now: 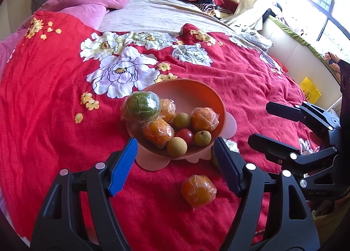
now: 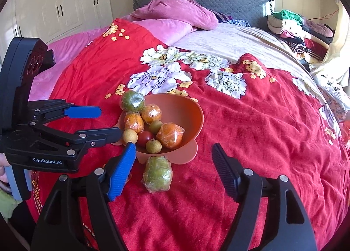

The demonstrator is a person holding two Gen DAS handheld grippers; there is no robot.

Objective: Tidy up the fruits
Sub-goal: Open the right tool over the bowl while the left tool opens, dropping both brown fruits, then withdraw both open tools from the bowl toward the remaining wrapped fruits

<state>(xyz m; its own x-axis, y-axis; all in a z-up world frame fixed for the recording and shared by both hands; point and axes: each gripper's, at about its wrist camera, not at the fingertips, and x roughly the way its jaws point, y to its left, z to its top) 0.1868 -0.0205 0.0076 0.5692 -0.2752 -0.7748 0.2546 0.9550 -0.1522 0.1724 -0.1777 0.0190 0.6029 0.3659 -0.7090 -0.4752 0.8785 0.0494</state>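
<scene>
1. Orange bowl [image 1: 210, 96] sits tilted on the red floral bedspread [image 1: 54, 98]; it is the collecting vessel, so gathered fruit lies heaped in its low side.
2. Inside: wrapped oranges [image 1: 204, 118], a wrapped green citrus [image 1: 141, 105] perched at the rim, small tan round fruits [image 1: 177, 146] and 1 red fruit [image 1: 184, 135].
3. Still outside, hence likely next: a wrapped orange [image 1: 198, 192] on the cloth just before the bowl, and a wrapped green fruit [image 2: 157, 173] beside the bowl's base.
4. Left gripper [image 1: 175, 165]: angled downward, fingers apart, nothing between the pads; the loose orange lies just below the gap.
5. Right gripper [image 2: 171, 170]: angled downward, fingers apart and empty, straddling the green fruit from above.
</scene>
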